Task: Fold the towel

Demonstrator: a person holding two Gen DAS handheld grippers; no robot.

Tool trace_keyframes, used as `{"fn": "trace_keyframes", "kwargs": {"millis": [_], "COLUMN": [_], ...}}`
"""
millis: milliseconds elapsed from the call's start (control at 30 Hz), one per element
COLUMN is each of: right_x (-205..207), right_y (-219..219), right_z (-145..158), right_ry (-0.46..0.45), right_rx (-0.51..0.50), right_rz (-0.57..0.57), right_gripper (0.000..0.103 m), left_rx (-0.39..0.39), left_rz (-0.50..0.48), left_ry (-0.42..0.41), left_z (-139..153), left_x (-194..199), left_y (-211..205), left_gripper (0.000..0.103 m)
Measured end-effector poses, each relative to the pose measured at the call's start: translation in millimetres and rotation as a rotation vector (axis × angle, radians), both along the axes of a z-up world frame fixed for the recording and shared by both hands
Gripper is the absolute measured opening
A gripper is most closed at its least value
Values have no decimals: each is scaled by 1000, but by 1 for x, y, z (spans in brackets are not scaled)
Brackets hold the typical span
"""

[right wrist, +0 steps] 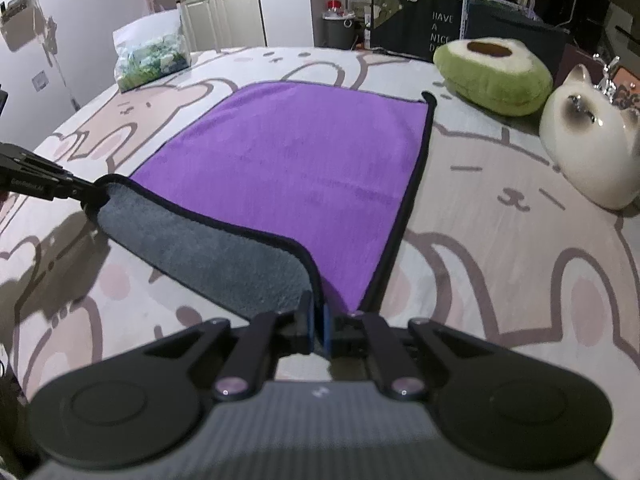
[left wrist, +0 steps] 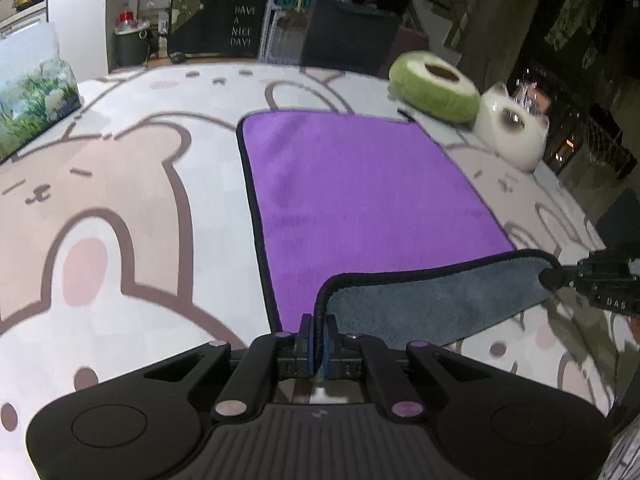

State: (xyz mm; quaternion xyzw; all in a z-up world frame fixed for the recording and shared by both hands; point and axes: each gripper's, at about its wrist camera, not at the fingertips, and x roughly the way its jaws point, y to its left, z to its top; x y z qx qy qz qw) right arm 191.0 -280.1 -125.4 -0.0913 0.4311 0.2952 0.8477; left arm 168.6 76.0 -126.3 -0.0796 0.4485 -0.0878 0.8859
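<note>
A purple towel [left wrist: 360, 188] with a black hem and a grey underside lies on a bed cover with a bear print. Its near edge is lifted off the cover and turned up, so the grey side [left wrist: 432, 300] shows. My left gripper [left wrist: 318, 340] is shut on the near left corner. My right gripper [right wrist: 318, 330] is shut on the near right corner, with the towel [right wrist: 300, 152] stretching away in front. Each gripper shows in the other's view, the right one [left wrist: 560, 278] and the left one [right wrist: 86, 194], pinching its corner.
A green avocado cushion [left wrist: 434, 86] and a white cat figure [left wrist: 512, 132] sit past the towel's far right corner, also in the right wrist view [right wrist: 492, 76] [right wrist: 588, 152]. A plastic bag [right wrist: 150, 52] stands at the far left. Furniture lies beyond the bed.
</note>
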Motion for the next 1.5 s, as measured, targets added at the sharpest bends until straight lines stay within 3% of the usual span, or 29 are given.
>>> {"fn": "trace_keyframes", "kwargs": {"millis": [700, 1500], "right_x": [29, 139], "right_y": [-1, 31], "right_z": [60, 65], "right_ry": [-138, -164], "right_rx": [121, 107], "right_rz": [-101, -143], "right_gripper": [5, 5], "left_rx": [-52, -9], "left_rz": [99, 89], "left_ry": [-168, -164], "left_z": [51, 49], "left_x": [30, 136], "left_y": [15, 36], "left_gripper": [4, 4]}}
